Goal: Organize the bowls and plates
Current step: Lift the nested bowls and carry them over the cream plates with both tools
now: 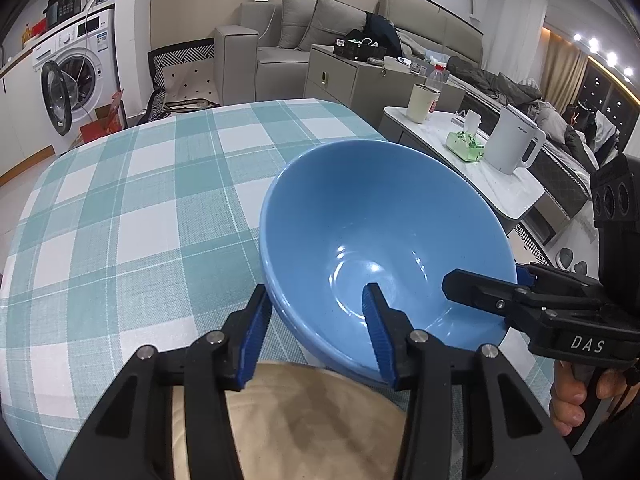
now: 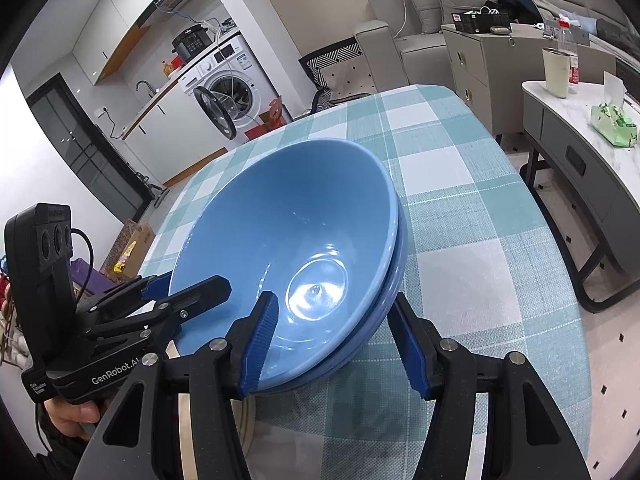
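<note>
Two light blue bowls [image 1: 380,220] [image 2: 280,220] sit nested, the lower bowl's rim [image 2: 400,256] showing under the upper one. They lean over the near part of the checked table [image 1: 140,200] [image 2: 460,220]. Below them lies a beige plate [image 1: 300,420] [image 2: 246,412]. My left gripper [image 1: 316,296] [image 2: 188,282] is shut on the bowls' rim, one finger inside and one outside. From the opposite side my right gripper [image 2: 334,304] [image 1: 486,276] clamps the rim the same way.
A marble side table [image 1: 520,196] to the right carries a white kettle [image 1: 516,144], a cream cup [image 1: 420,102] and a green tissue pack [image 1: 466,146]. Beyond the table's far edge are a sofa [image 1: 280,40] and a washing machine [image 1: 76,76].
</note>
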